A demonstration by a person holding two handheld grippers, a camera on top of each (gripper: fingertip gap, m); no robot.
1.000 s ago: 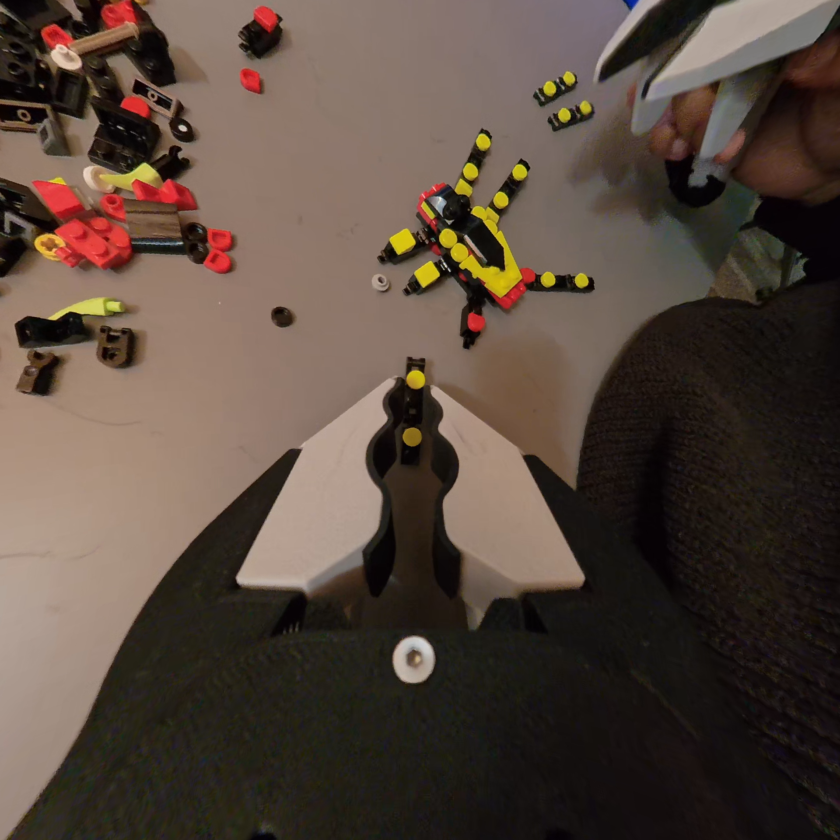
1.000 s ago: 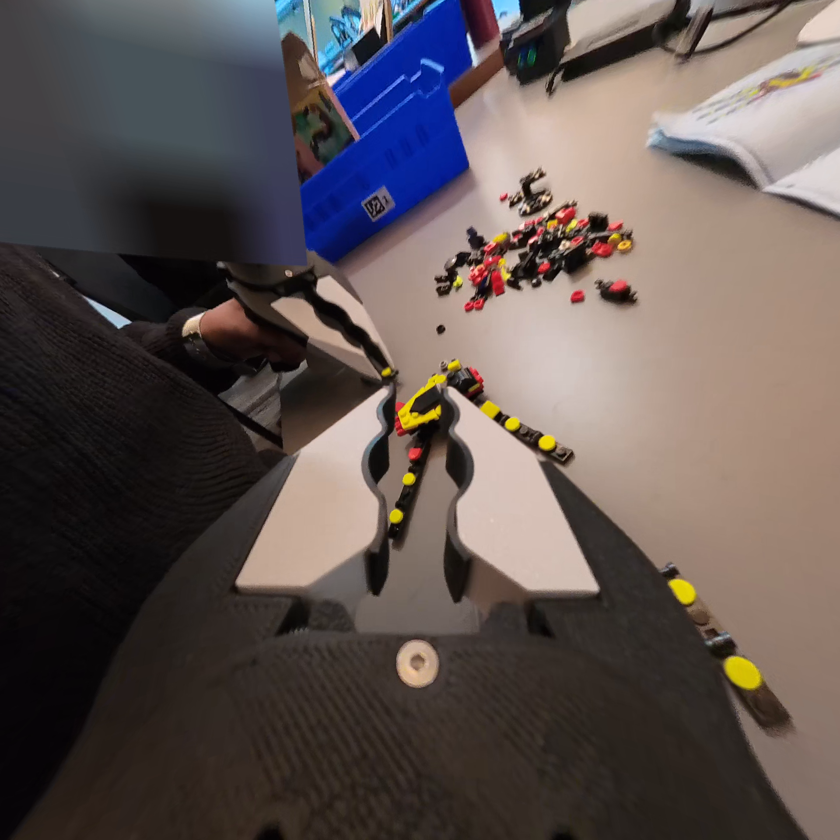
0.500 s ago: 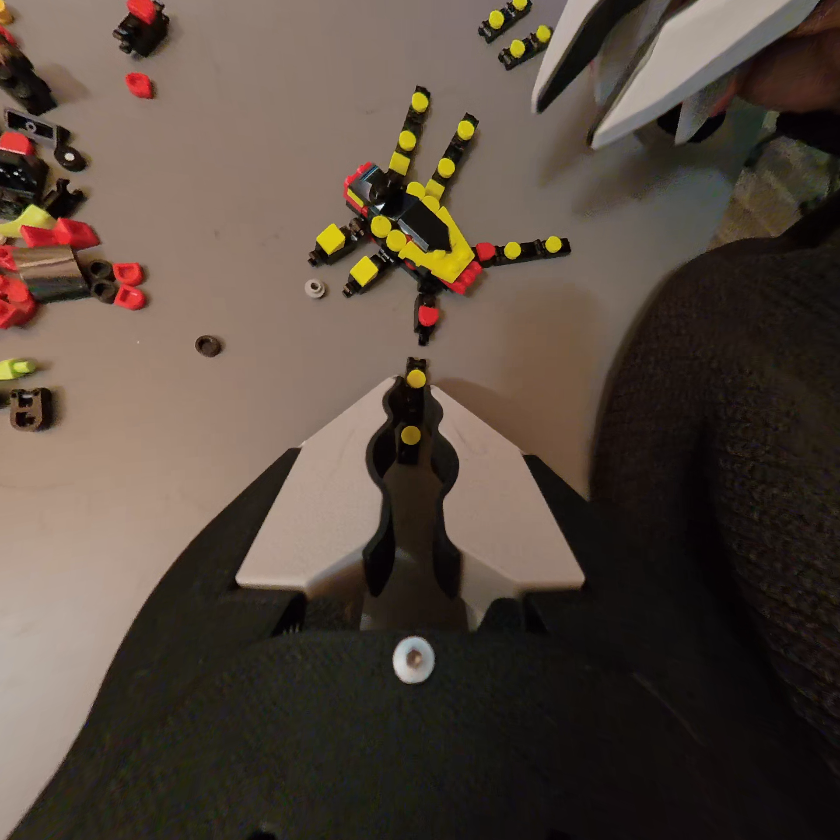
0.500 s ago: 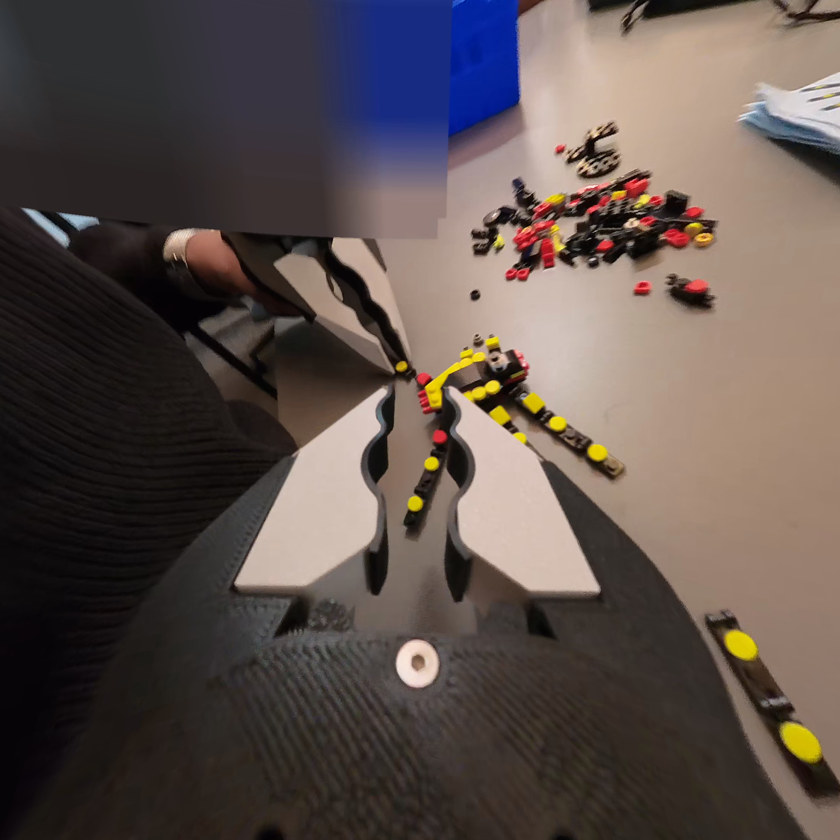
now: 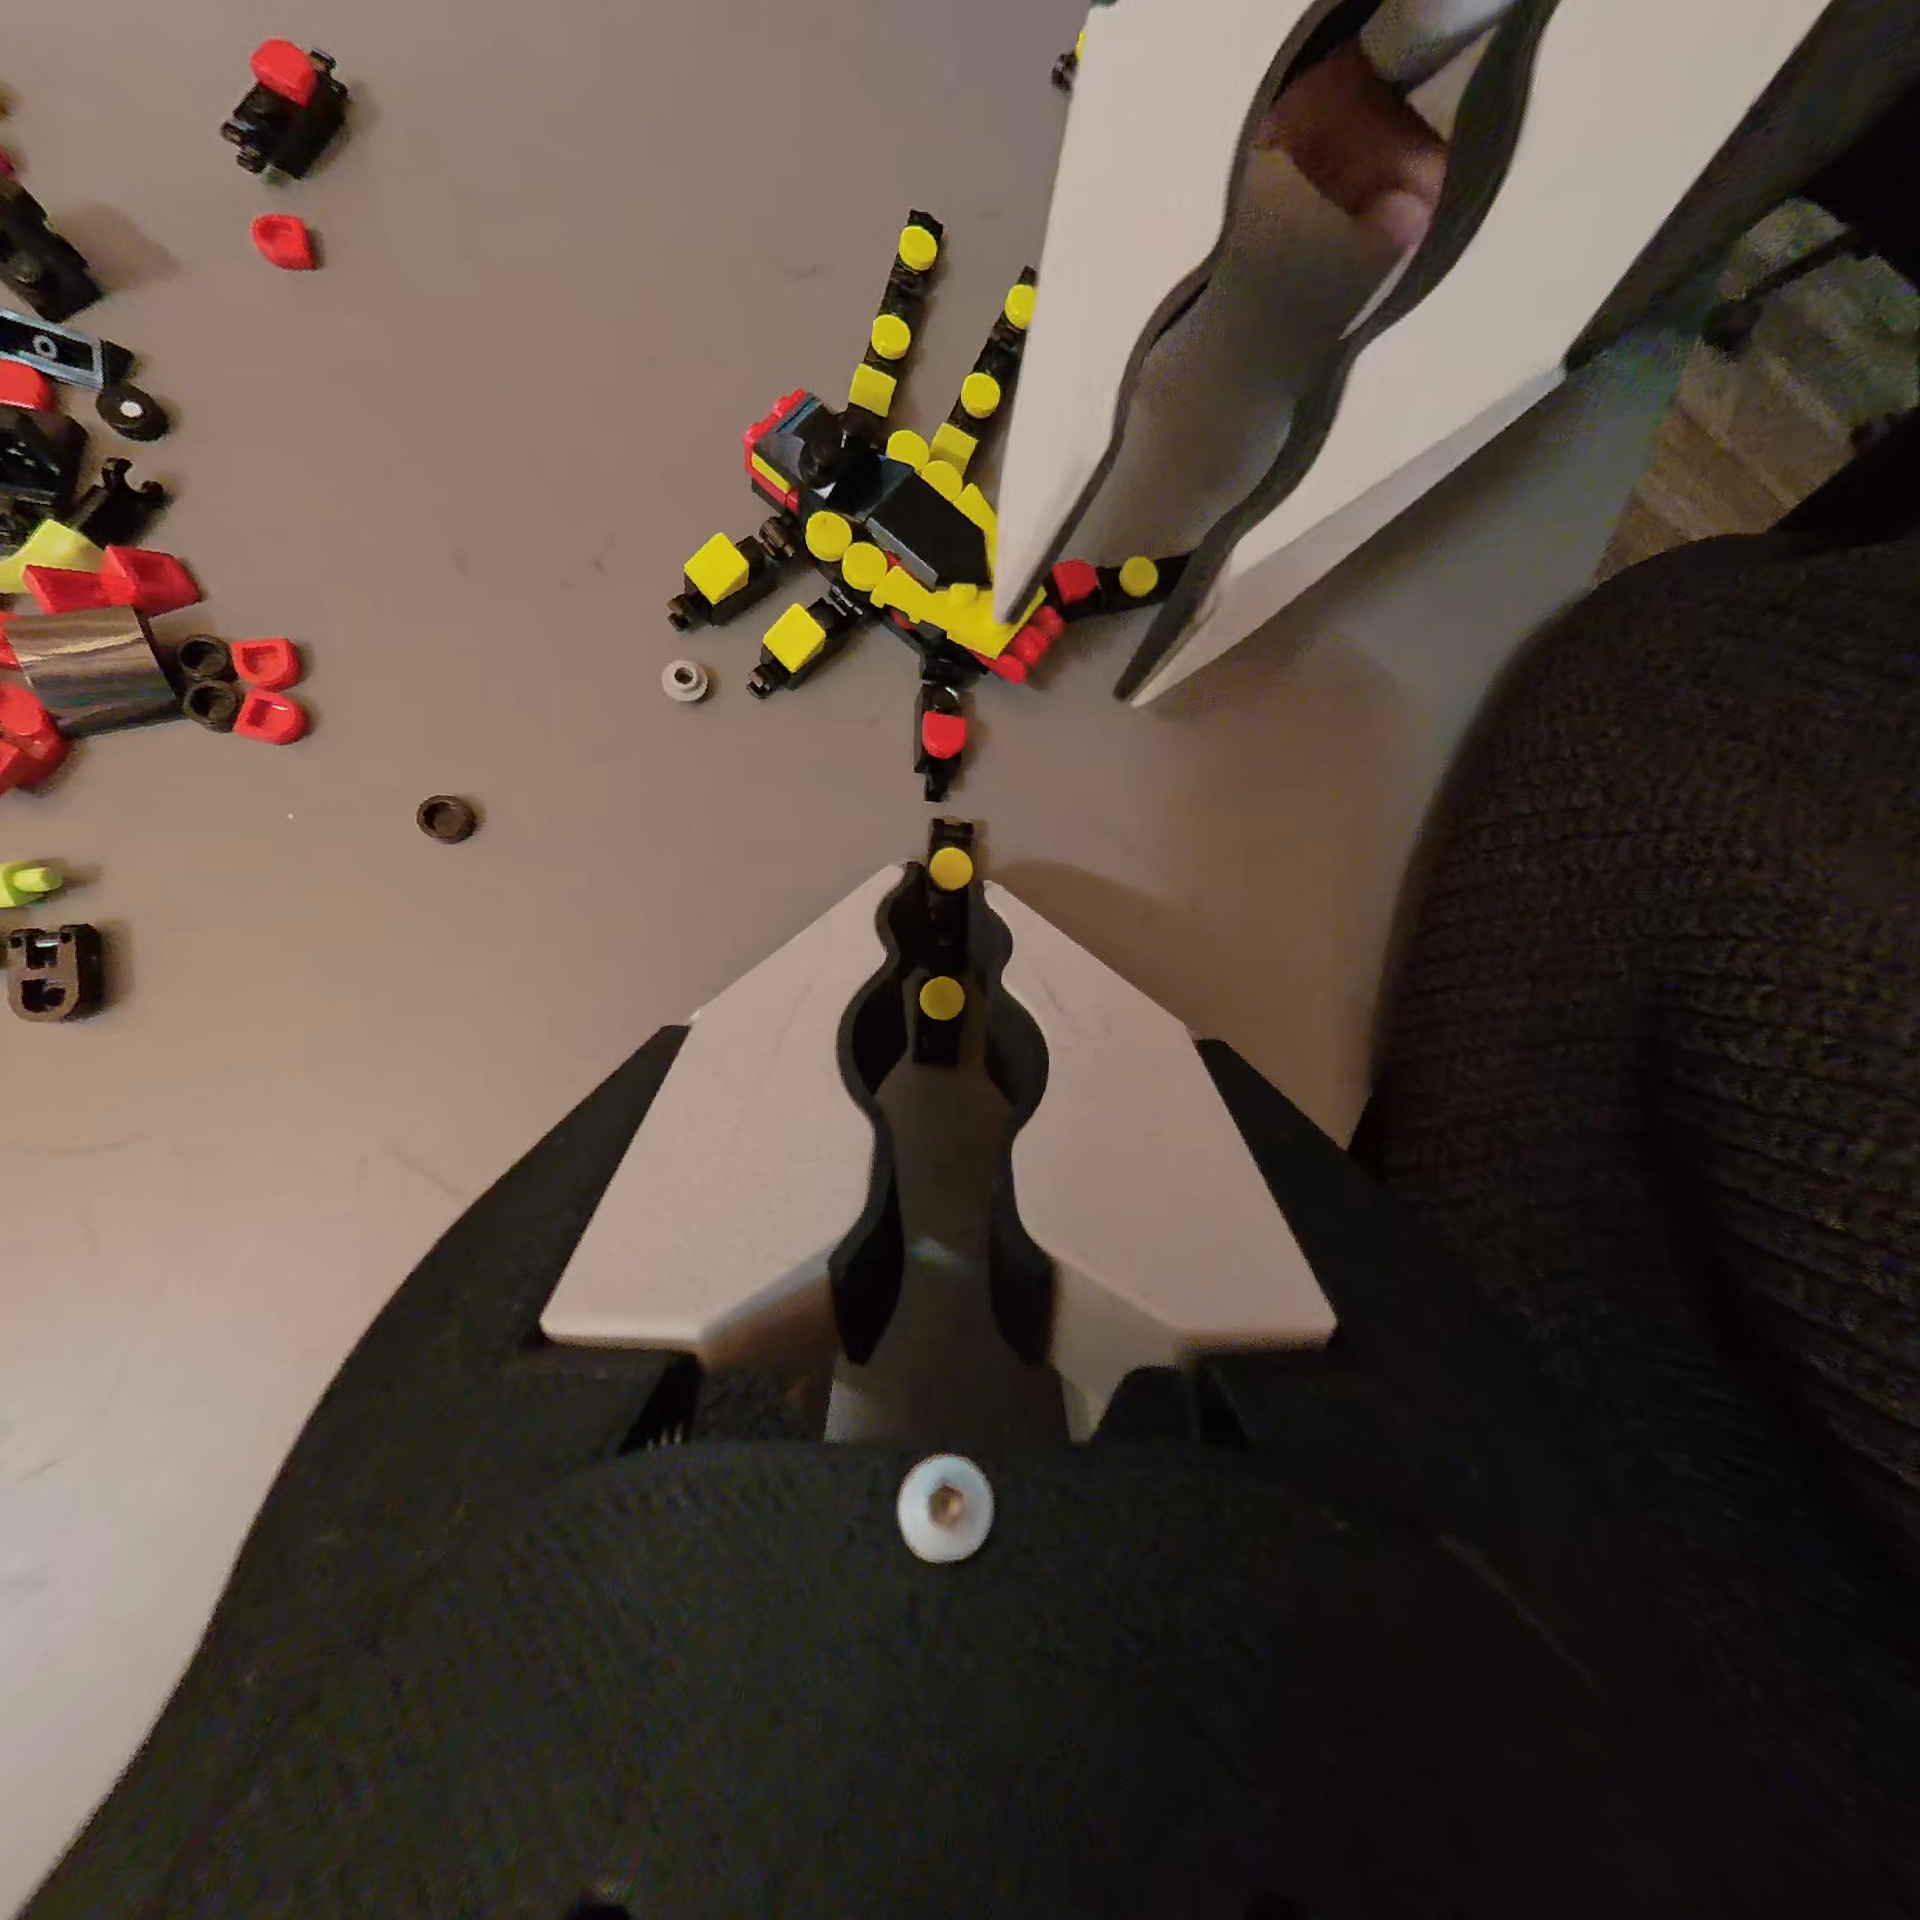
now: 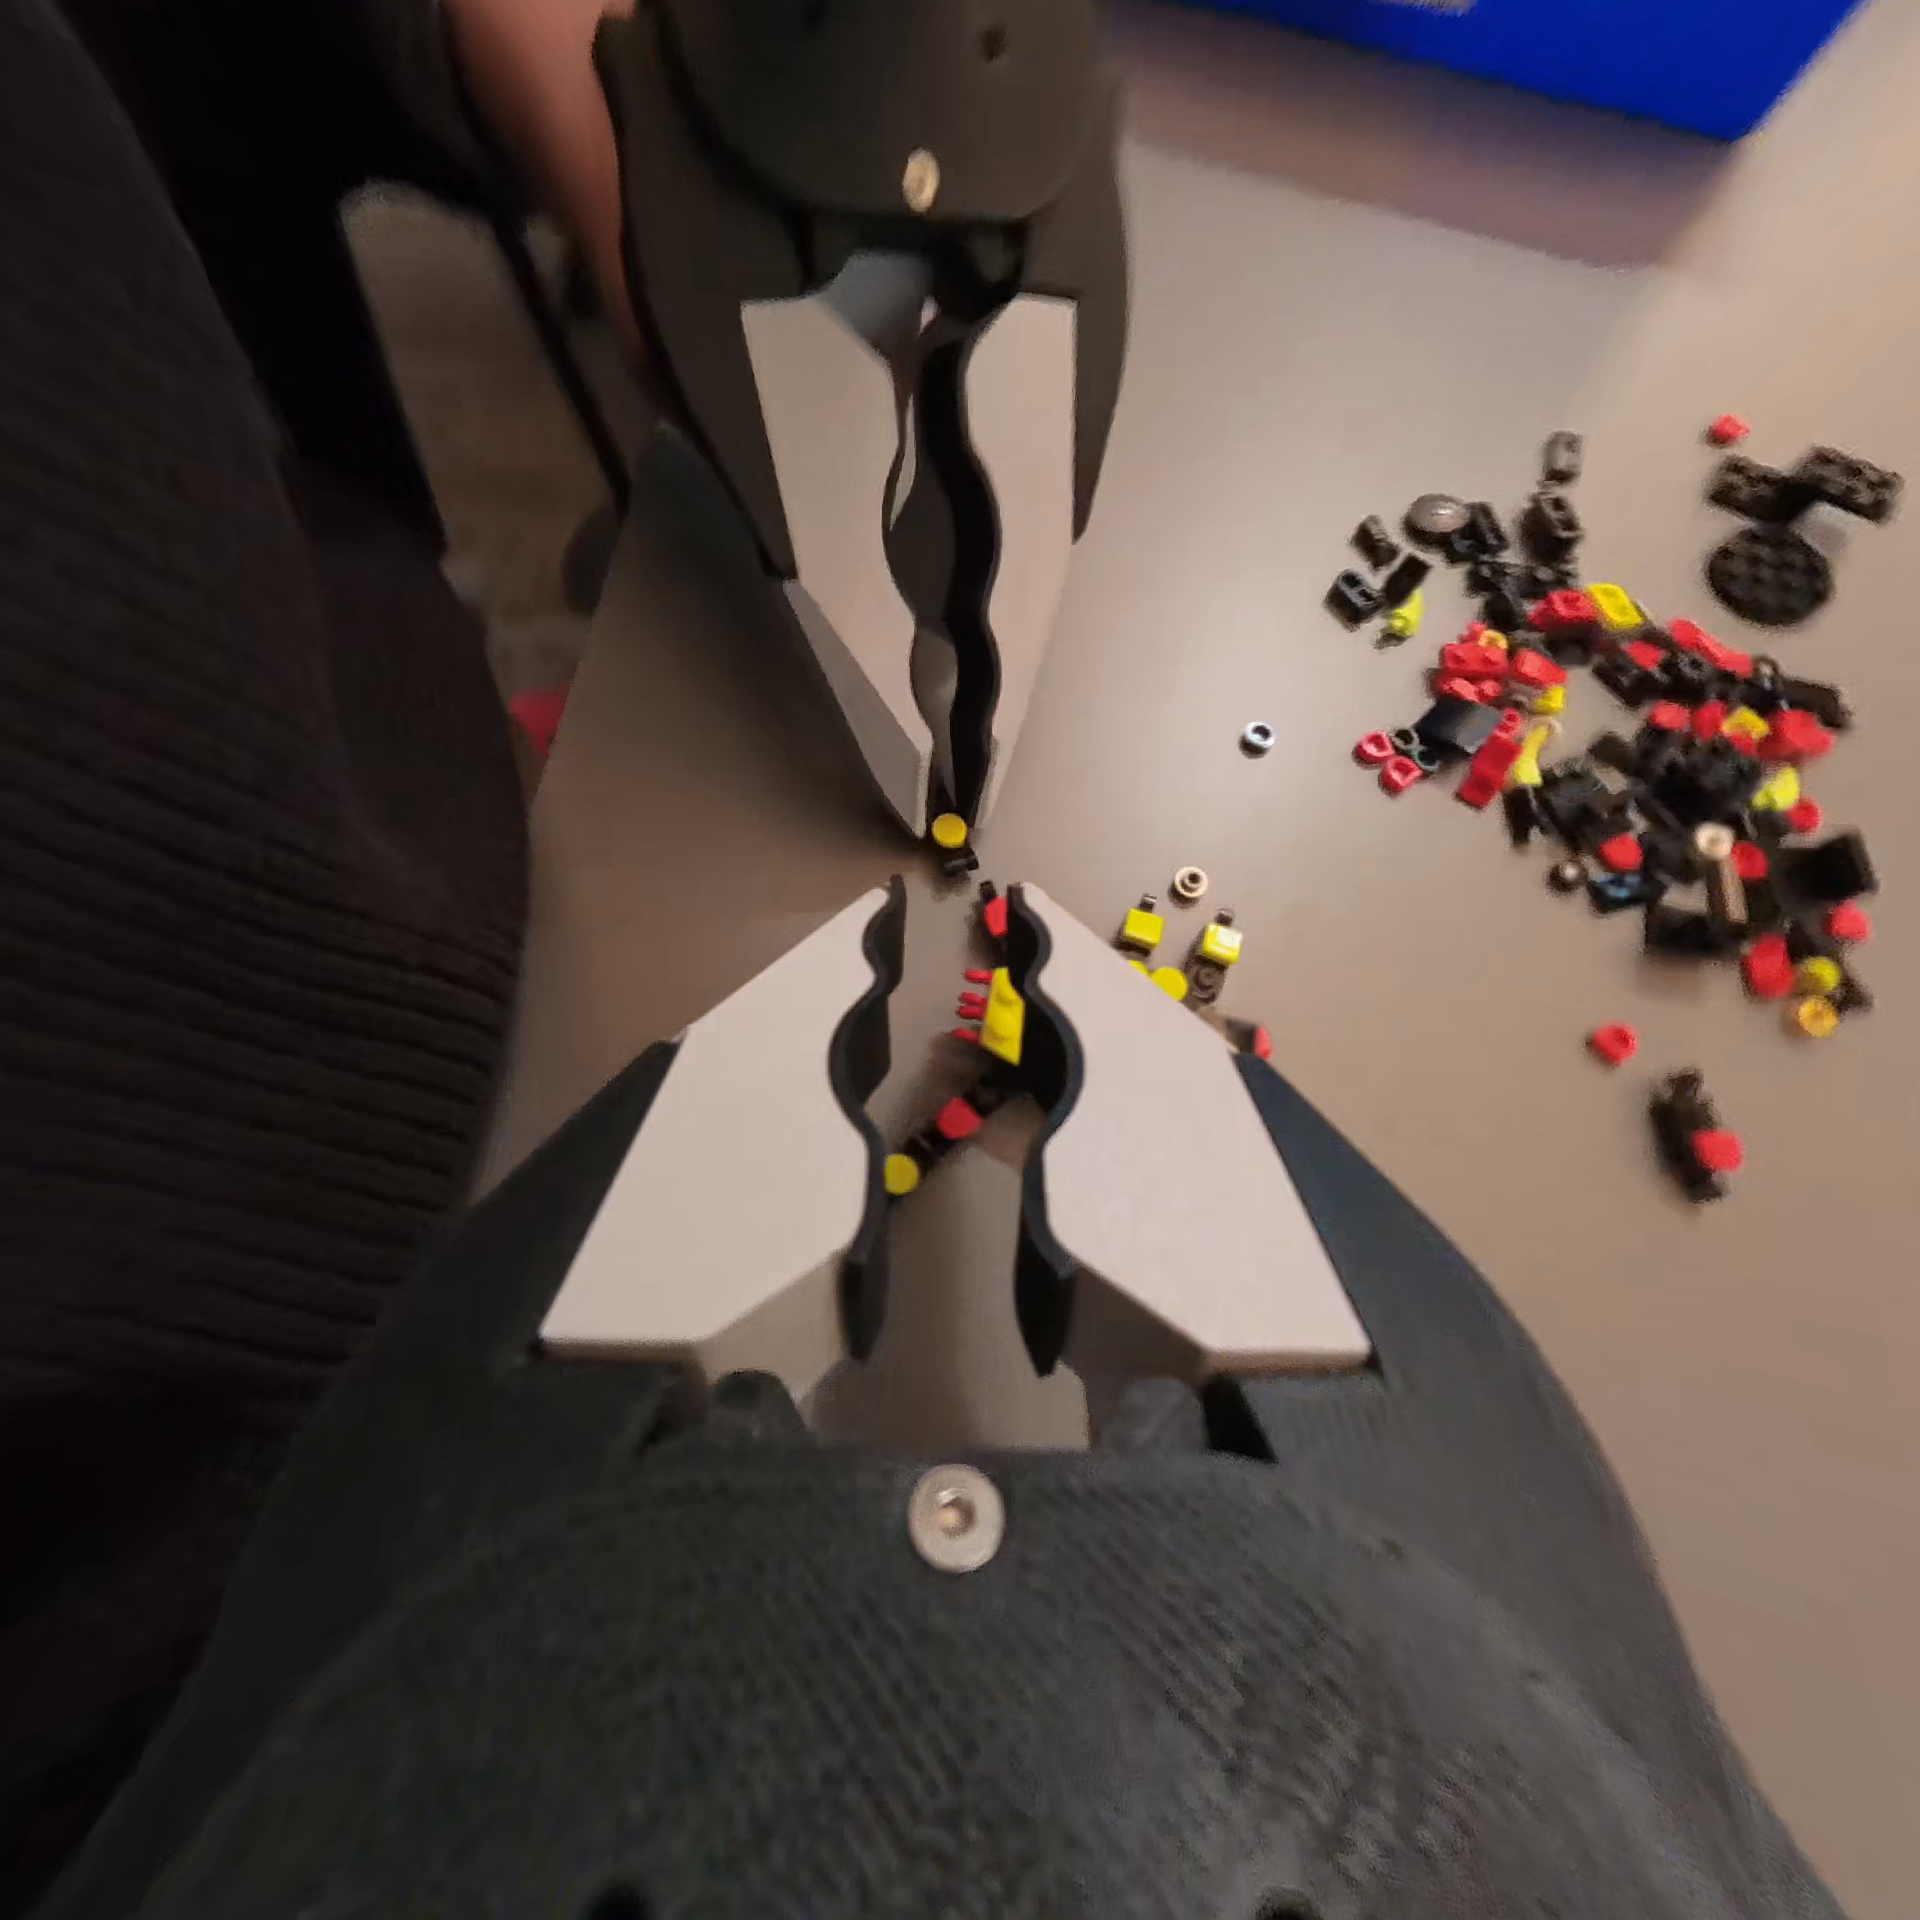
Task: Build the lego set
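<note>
A black, yellow and red spider-like lego model (image 5: 894, 530) lies on the grey table (image 5: 520, 1039). My left gripper (image 5: 948, 894) is shut on a black leg piece with two yellow studs (image 5: 945, 935). The piece's tip is just short of the model's near leg stub with a red stud (image 5: 943, 732). My right gripper (image 6: 954, 899) is open and straddles the model's rear end (image 6: 1000, 1013). In the left wrist view the right gripper (image 5: 1075, 649) comes in from the upper right, one fingertip (image 5: 1013, 608) on the yellow rear. In the right wrist view the left gripper (image 6: 951, 821) points towards me.
A pile of loose black, red and yellow pieces (image 6: 1662, 779) lies beside the model and shows at the left edge of the left wrist view (image 5: 104, 623). A grey stud (image 5: 686, 681) and a black ring (image 5: 447, 819) lie nearby. A dark knitted sleeve (image 5: 1662, 1039) is on the right.
My right gripper has come down onto the model and now straddles its rear. My left gripper, still holding the leg piece, has closed in on the model's near leg stub.
</note>
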